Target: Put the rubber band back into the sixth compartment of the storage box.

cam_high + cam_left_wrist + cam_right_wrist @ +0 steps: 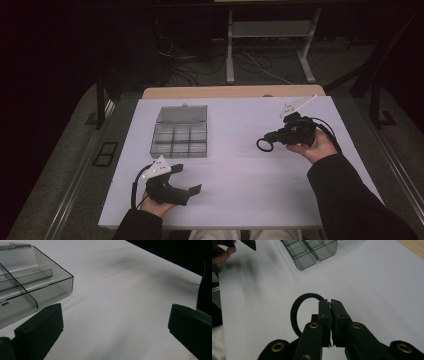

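A black ring (264, 145) hangs from my right gripper (274, 138) at the right of the white table, a little above its surface. In the right gripper view the jaws are pressed together on the ring's (298, 312) rim, and my right gripper (330, 303) points toward the box. My left gripper (187, 179) rests near the table's front edge with its jaws wide apart and nothing between them. The left gripper view has both black pads (41, 327) apart over bare table. A clear grey compartment box (180, 140) lies open at the middle left.
The box's lid (182, 114) lies flat behind it. The white table top (240, 190) ends close to the left hand. A corner of the box (32, 287) sits just ahead of the left jaws. Cables and metal stand legs (230, 50) lie on the floor beyond the table.
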Tool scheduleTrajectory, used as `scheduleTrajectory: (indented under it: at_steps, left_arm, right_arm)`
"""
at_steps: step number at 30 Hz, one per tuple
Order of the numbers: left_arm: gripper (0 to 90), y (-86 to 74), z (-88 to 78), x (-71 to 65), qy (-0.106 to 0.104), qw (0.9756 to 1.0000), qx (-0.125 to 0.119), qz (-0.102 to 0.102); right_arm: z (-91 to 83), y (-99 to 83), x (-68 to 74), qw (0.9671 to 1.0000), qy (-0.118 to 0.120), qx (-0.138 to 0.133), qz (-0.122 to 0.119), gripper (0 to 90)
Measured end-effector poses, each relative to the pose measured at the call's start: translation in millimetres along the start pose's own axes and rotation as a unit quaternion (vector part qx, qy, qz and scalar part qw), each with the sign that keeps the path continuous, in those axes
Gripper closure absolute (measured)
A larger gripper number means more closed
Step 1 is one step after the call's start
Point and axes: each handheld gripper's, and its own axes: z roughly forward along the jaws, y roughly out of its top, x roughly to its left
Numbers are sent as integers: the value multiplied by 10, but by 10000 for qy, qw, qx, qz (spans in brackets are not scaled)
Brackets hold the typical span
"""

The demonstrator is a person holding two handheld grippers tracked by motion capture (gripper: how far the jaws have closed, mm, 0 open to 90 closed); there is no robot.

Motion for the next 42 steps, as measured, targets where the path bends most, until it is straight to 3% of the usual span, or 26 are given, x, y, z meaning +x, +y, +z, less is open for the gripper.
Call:
scheduleTrajectory:
  at_steps: [16, 42]
  left_arm:
    - [0, 3, -10, -2, -6, 10000, -6, 1]
    - [0, 9, -25, -8, -42, 10000, -76, -24]
  right_arm:
    - [93, 226, 51, 10000, 22, 13, -90, 857]
    - [396, 710, 147, 9985, 132, 138, -513, 857]
